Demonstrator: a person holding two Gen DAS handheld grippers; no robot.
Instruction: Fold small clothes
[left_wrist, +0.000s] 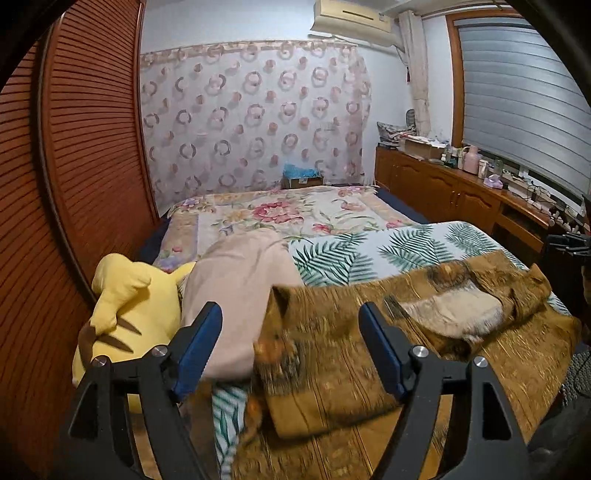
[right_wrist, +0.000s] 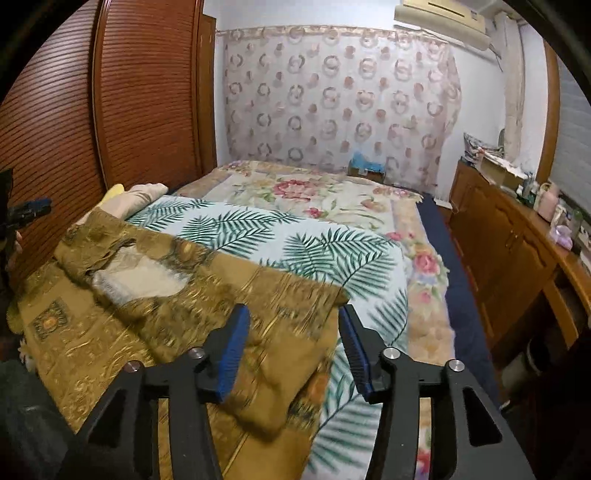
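Left hand-held gripper (left_wrist: 290, 314) wide apart, right hand-held gripper (right_wrist: 293, 319) parted; neither pinches the brown garment (left_wrist: 325, 354) (blurred, lower centre, on bed (left_wrist: 332, 218)).

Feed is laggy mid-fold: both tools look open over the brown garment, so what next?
Probably lower the left tool onto the brown garment's near folded edge and close. Both it and the right tool gape with nothing gripped, and the garment lies rumpled, only partly folded.
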